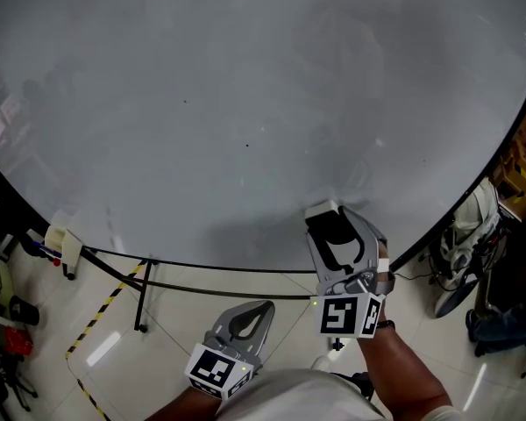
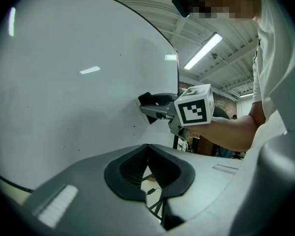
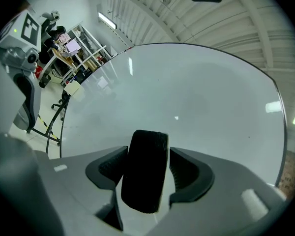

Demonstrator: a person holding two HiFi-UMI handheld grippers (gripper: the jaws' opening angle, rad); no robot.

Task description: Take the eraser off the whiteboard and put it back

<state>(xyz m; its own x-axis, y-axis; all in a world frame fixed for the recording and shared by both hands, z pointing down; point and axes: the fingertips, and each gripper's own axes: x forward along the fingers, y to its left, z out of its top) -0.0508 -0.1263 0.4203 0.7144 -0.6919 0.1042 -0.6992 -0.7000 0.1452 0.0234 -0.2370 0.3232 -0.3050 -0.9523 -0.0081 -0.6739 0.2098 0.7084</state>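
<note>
Black and upright, the eraser (image 3: pixel 145 171) sits against the lower part of the whiteboard (image 1: pixel 245 103), between the jaws of the right tool (image 3: pixel 148 156). Those jaws are spread wide (a gap shows beside one pad, so nothing clamps it). The left tool (image 1: pixel 265 307) hangs lower, off the board, with its jaws closed together on nothing.

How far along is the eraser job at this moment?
The eraser looks back against the whiteboard. The right gripper stands open around it, a gap showing at one pad. The left gripper is shut, empty. Left: draw the right gripper away.
</note>
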